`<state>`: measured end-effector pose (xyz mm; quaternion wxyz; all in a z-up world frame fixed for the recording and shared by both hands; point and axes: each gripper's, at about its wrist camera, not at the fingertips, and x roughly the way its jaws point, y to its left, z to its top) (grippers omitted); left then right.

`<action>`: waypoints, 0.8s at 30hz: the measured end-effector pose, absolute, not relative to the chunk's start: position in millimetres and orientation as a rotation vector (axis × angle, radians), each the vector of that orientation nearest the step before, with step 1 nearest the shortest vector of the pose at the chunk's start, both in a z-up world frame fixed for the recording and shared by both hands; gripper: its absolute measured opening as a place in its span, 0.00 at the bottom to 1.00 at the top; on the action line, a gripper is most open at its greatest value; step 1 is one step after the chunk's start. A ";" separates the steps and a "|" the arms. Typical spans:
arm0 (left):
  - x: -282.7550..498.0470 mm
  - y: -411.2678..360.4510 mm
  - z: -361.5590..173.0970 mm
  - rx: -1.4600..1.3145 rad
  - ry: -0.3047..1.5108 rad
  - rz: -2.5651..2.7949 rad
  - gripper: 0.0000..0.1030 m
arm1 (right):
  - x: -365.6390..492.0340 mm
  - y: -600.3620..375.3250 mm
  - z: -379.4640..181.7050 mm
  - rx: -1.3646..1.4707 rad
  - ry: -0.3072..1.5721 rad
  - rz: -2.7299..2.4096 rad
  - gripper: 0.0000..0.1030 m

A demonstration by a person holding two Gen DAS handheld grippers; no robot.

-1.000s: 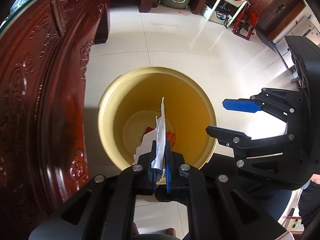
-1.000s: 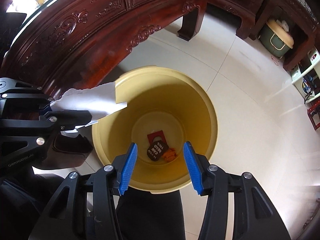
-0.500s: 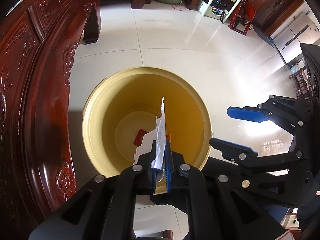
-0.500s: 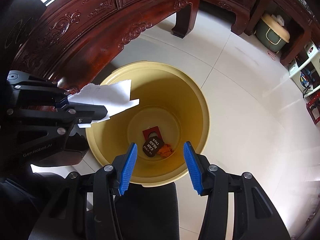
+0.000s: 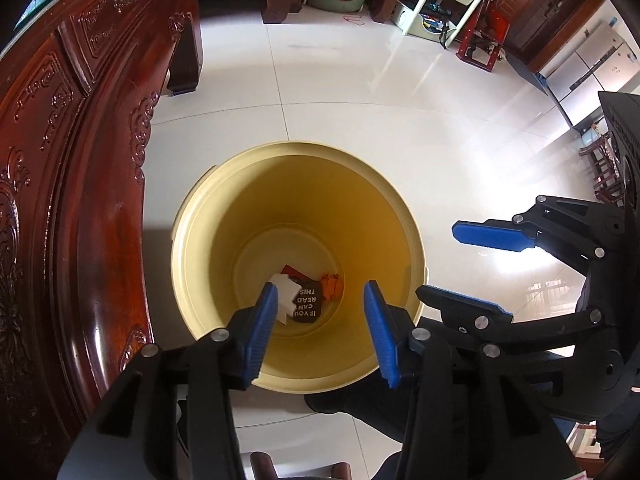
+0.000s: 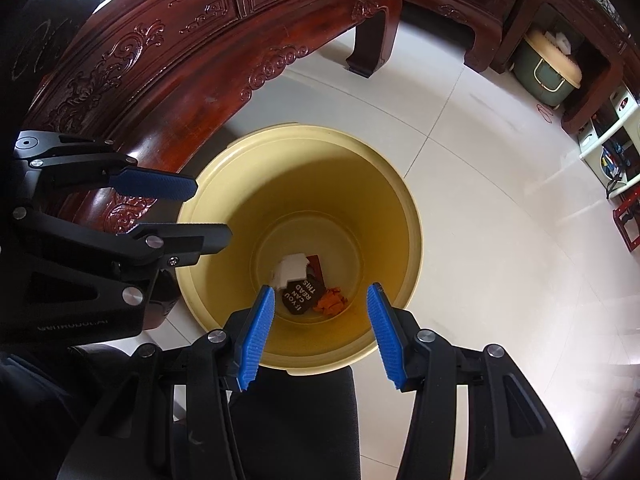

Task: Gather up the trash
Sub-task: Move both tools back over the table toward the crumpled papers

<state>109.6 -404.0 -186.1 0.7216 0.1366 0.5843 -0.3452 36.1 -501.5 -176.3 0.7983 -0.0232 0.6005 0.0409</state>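
Your left gripper (image 5: 320,320) and right gripper (image 6: 320,320) are both spread and hold nothing. The paper (image 6: 291,269) lies at the bottom of the bin (image 6: 412,216) with other trash; more trash is not visible here

The bin (image 5: 296,168) looks like smooth yellow plastic with a soft sheen on its inner wall. In it lie a matt white scrap of paper (image 6: 291,269), a dark brown card (image 6: 301,297) with white lettering, and a crumpled orange scrap (image 6: 330,303). The fingers (image 5: 264,330) carry ribbed blue pads on matt black frames with bright metal screws. The floor (image 5: 360,92) is glossy pale tile. The carved wooden furniture (image 6: 168,52) is dark red and highly polished.
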 end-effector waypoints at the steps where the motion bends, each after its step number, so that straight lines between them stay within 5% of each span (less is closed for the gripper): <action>1: 109.2 -403.9 -185.7 0.302 1.291 -0.764 0.43 | 36.1 -500.0 -176.1 -0.053 1.290 0.088 0.46; 13: 98.9 -392.9 -155.3 0.311 1.201 -0.764 0.44 | 30.9 -492.1 -149.4 -0.071 1.247 0.060 0.46; 21: 83.4 -346.3 -91.0 0.229 1.046 -0.754 0.47 | 20.4 -456.0 -78.9 -0.158 1.095 0.052 0.46; 24: 75.0 -308.5 -48.4 0.191 0.924 -0.719 0.61 | 15.6 -433.5 -36.2 -0.188 0.972 0.051 0.46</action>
